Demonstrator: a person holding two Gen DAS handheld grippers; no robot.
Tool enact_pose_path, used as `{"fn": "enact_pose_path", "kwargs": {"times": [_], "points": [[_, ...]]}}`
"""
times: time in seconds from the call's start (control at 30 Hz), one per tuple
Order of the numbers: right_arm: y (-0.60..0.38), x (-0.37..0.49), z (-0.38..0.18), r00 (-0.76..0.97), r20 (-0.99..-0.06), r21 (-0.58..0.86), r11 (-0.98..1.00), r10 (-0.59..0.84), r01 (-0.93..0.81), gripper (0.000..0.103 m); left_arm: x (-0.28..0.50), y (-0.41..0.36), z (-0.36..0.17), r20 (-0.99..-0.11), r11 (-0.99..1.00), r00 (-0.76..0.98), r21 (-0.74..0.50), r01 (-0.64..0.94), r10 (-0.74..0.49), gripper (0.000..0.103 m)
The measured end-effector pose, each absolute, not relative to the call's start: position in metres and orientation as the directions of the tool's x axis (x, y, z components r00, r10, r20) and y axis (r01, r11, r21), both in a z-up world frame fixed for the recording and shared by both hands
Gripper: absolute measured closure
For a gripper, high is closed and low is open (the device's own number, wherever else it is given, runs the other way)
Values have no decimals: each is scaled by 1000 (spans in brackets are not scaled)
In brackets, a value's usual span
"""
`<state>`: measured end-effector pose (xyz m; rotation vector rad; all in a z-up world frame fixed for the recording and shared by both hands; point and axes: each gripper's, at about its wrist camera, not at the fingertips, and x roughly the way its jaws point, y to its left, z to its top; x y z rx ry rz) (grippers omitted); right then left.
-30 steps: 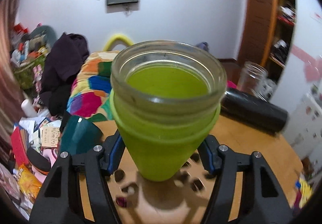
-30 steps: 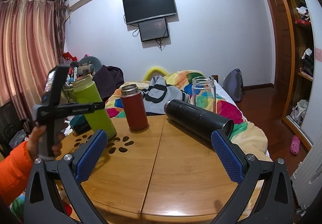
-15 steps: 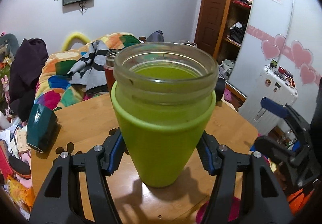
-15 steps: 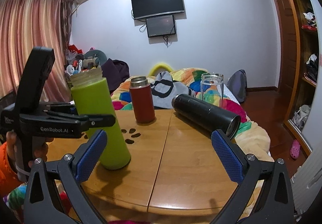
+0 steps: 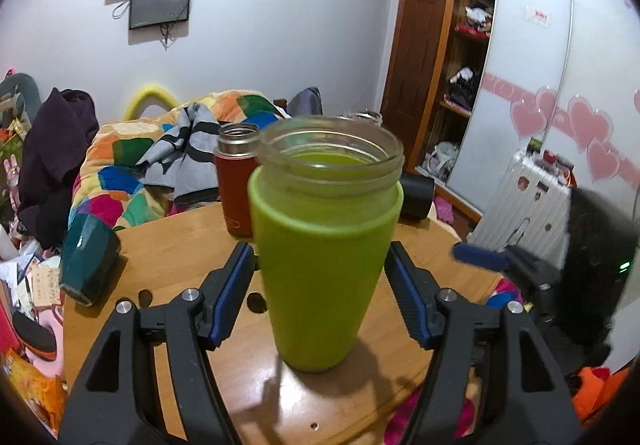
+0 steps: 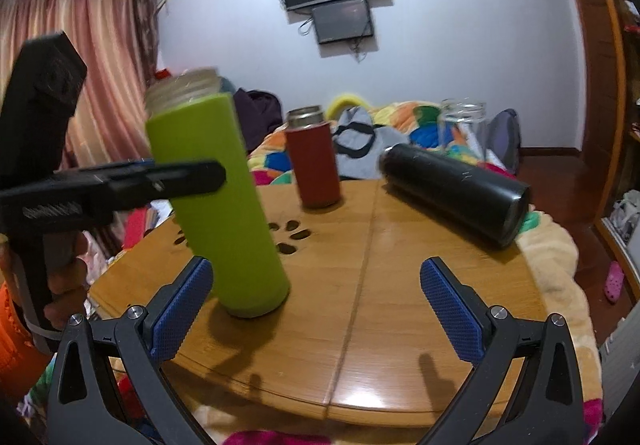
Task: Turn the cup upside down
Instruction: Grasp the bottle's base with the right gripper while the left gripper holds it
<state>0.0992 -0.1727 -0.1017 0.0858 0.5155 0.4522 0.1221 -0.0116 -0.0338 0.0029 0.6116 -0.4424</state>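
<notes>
1. Standing upright on the round wooden table (image 6: 400, 285), the green cup (image 5: 324, 257) sits toward the 8 o'clock edge in the right wrist view, mouth up, so it is not flipped yet.
2. The left gripper (image 5: 322, 293) has its blue pads on either side of the cup's middle; whether they press the sleeve or stand just off it, I cannot tell.
3. The right gripper (image 6: 316, 309) has its fingers spread wide and carries nothing, with the cup at its 10 o'clock.
4. The cup looks like glass in a soft green sleeve: probably grippy, fairly heavy, breakable at the bare threaded rim (image 5: 330, 149).
5. Best hold is mid-sleeve, clear of the glass neck.
6. A red flask (image 6: 314, 165) at 12 o'clock and a black bottle (image 6: 456, 193) lying at 2 o'clock stay well apart.
</notes>
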Motion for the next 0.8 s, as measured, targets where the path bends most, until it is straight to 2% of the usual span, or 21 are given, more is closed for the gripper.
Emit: {"fn": "enact_pose_path", "kwargs": {"times": [0.27,0.37,0.47,0.53,0.6,0.7,0.8], "points": [[-125,114,-121,726,-500,114,867,473,-486,0,96,37,-31,-504,933,786,-187,307,-359,34],[-113,120,-128,715,-522,94,865,464,-493,0,108,52,-42,-530,955,795,-188,230,-295,34],[-101,124,-131,715,-529,61,861,457,-505,6,124,63,-55,-558,960,783,-208,188,-274,51],[-95,126,-132,713,-537,45,860,451,-509,14,139,66,-64,-573,948,760,-251,194,-307,67],[-89,129,-135,711,-549,36,862,440,-506,20,150,66,-71,-580,937,742,-283,204,-336,73],[-87,135,-138,700,-572,25,863,427,-505,40,163,61,-76,-584,928,727,-300,219,-361,82],[-88,135,-137,694,-585,20,862,421,-506,41,172,55,-78,-585,922,717,-303,241,-379,84]]}}
